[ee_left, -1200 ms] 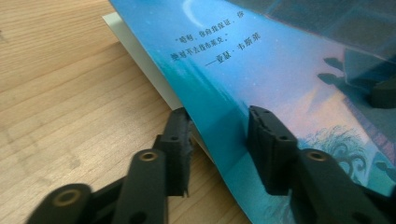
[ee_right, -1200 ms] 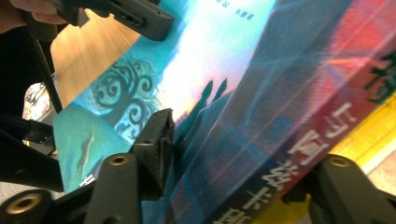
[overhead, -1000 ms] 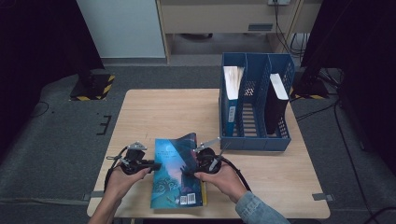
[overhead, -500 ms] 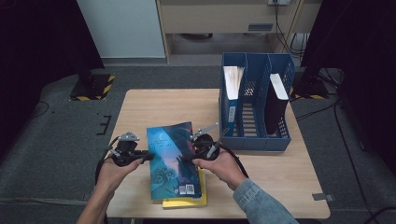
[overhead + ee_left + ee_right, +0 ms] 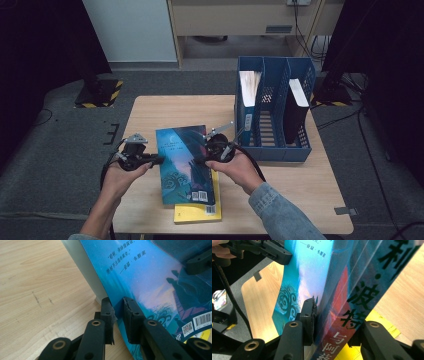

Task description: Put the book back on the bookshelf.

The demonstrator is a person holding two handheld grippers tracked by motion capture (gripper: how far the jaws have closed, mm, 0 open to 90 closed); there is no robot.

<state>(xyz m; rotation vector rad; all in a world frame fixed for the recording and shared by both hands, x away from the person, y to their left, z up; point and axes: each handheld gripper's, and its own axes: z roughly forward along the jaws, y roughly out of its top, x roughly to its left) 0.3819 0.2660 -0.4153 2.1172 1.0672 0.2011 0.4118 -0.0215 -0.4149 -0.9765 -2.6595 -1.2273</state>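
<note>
— Wooden desk (image 5: 150,112): where's the blue book (image 5: 182,165)?
— Lifted over a yellow book (image 5: 197,212), near the file rack (image 5: 272,145).
— Tongs?
— Left tongs (image 5: 159,160) clamp its cover edge; right tongs (image 5: 207,154) clamp its spine.

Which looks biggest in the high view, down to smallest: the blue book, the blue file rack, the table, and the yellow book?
1. Table
2. File rack
3. Blue book, though it is lifted nearer the camera, so it may look larger
4. Yellow book, mostly hidden under the blue book, so its rank is unsure
</note>
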